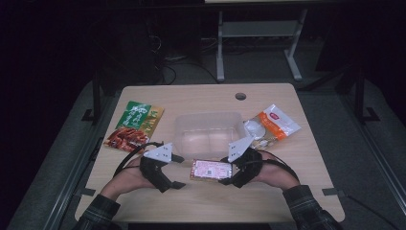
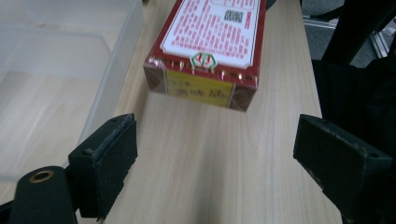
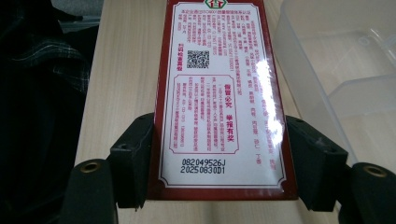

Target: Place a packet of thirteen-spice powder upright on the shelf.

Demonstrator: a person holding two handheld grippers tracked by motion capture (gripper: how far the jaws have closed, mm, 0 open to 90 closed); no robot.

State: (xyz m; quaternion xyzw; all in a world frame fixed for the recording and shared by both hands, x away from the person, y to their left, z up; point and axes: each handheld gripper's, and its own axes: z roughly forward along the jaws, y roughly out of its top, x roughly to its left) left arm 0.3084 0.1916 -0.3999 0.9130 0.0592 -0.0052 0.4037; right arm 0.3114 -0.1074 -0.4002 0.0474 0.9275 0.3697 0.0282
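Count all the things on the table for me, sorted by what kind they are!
Boxes: 1, the red box, held by the right tool
Snack packets: 2, green packet and white-and-orange packet
Clear plastic tubs: 1, the tub
Total: 4

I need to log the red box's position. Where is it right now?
In the high view the red box sits at the table's near edge, just in front of the clear plastic tub, clamped by the right tool.

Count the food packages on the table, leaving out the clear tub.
3. A green and red pouch lies left of the clear tub, a white and orange bag right of it, and a red box sits in front, between the right gripper's jaws.
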